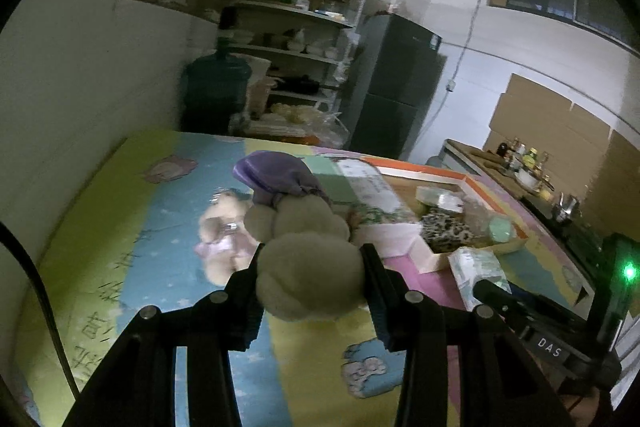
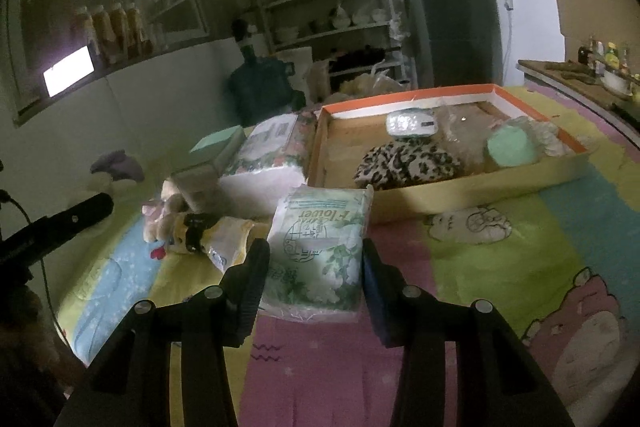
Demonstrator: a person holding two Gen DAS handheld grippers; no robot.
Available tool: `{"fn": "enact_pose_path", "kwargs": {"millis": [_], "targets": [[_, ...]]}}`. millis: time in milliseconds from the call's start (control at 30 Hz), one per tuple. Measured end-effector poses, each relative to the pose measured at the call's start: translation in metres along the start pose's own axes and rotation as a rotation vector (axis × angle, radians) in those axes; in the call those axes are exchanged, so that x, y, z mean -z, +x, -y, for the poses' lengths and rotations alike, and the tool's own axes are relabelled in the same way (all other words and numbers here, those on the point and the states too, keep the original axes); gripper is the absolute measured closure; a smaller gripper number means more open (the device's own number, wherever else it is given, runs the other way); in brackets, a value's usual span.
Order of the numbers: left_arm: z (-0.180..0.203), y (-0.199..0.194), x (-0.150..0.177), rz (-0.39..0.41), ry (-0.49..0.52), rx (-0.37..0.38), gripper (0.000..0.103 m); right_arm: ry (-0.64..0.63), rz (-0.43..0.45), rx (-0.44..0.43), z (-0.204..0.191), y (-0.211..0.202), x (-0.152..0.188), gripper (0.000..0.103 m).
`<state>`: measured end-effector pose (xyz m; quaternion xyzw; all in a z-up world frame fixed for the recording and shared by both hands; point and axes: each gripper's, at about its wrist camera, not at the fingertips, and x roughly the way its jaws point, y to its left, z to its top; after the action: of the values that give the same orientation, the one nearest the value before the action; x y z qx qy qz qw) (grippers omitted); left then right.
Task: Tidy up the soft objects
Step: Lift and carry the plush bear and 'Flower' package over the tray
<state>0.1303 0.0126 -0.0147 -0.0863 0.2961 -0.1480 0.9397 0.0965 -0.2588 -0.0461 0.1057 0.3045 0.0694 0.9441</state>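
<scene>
Left gripper (image 1: 311,269) clamps lumpy beige plush cushion (image 1: 308,251); right gripper (image 2: 316,267) pinches green-floral plastic tissue pack (image 2: 320,247) printed "Flower", orange-rimmed cardboard tray (image 2: 472,193) at 1 o'clock.

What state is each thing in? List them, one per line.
Left gripper: shut on knotted cushion, lifted.
Right gripper: fingers either side of tissue pack, grip unclear.
Tray: open, partly filled.
Leopard fabric: in tray.
Green roll: in tray.
Teddy: lying on mat.
</scene>
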Motion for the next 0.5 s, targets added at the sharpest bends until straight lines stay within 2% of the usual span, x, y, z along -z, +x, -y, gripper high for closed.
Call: {"fn": "enact_pose_path", "kwargs": {"millis": [500], "targets": [[0.055,0.025,-0.013,-0.01,0.081,0.07,0.059,0.011,0.041,0.018,0.022,-0.015,-0.012,0.057]]}}
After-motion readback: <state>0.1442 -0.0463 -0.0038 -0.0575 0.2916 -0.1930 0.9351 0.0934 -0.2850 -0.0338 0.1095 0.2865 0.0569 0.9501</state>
